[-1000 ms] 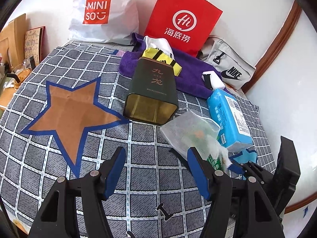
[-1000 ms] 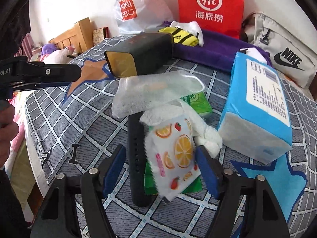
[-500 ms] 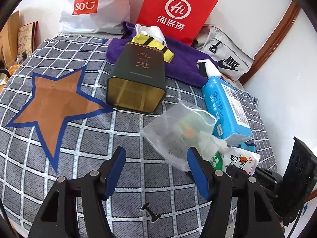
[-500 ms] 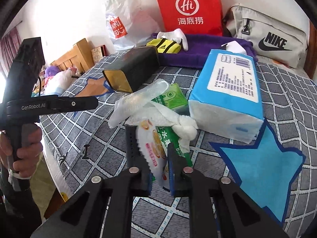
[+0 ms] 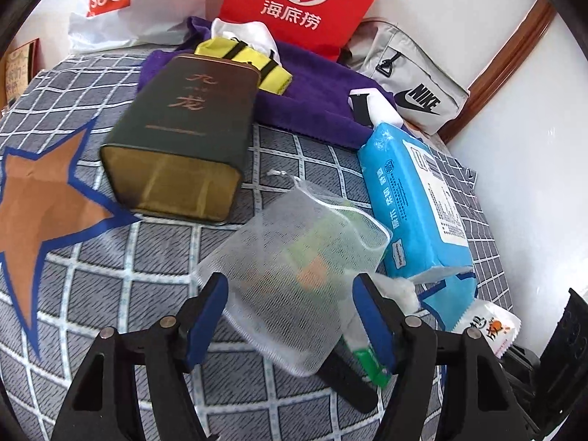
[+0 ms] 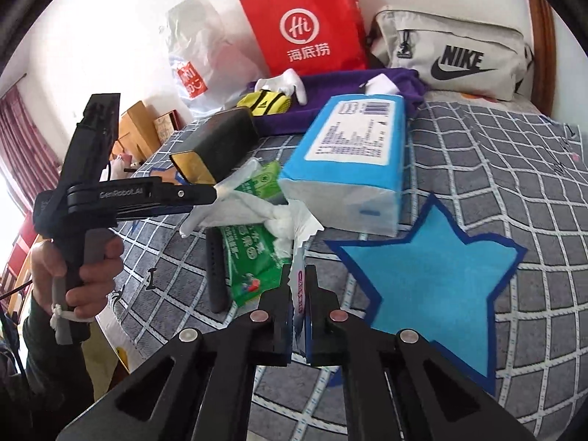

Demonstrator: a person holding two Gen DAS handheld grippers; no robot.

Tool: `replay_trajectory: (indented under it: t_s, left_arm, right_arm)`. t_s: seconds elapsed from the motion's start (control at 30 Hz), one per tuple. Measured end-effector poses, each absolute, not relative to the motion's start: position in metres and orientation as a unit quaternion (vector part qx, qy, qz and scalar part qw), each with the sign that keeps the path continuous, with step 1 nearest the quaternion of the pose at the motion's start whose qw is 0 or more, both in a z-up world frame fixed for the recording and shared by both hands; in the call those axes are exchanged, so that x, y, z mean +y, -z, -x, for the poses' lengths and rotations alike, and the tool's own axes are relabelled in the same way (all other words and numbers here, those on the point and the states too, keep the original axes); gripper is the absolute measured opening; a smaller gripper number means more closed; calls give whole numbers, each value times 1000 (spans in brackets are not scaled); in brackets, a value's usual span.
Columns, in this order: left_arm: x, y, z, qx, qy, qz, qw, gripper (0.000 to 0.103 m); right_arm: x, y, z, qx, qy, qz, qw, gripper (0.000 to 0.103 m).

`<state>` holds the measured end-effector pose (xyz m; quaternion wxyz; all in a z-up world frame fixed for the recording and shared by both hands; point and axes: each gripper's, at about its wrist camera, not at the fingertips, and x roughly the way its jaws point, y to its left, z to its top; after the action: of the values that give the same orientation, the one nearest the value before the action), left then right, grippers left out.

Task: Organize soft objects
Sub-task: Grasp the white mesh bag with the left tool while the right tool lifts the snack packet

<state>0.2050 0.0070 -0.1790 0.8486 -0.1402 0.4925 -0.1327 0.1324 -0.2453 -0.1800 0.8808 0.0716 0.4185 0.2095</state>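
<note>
A: What is the left gripper [image 5: 290, 316] doing?
B: Its blue fingers [image 5: 205, 316] are wide apart, with the see-through mesh bag [image 5: 294, 272] lying on the bed between them. They grip nothing. It has come closer than a second ago.

A: And the right gripper [image 6: 299, 294]?
B: Its jaws are pinched tight on the little wipes pack [image 6: 298, 286]. A second ago they were wide open around it.

A: What is hard to see?
B: The pack shows edge-on there. The green packet [image 6: 250, 253] and white cloth [image 6: 286, 220], just ahead of the jaws, are blurry under the mesh. The blue tissue pack [image 6: 349, 154] lies ahead to the right
</note>
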Motion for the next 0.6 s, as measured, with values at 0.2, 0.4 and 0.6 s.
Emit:
replay_trajectory:
  t_s: [0.2,0.4,0.6]
  left_arm:
    - [-10,185,-216,485,123,112,858,74]
    - [-8,185,-217,474,130,139,860,36]
    - [3,176,-211,464,125,142,865,15]
  right_arm:
    - [-257,193,-136,438,-193,-75,875,5]
    - [-263,200,-142,444,-189,-89,871,5]
    - [-260,199,-142,444,-188,-84,872,5]
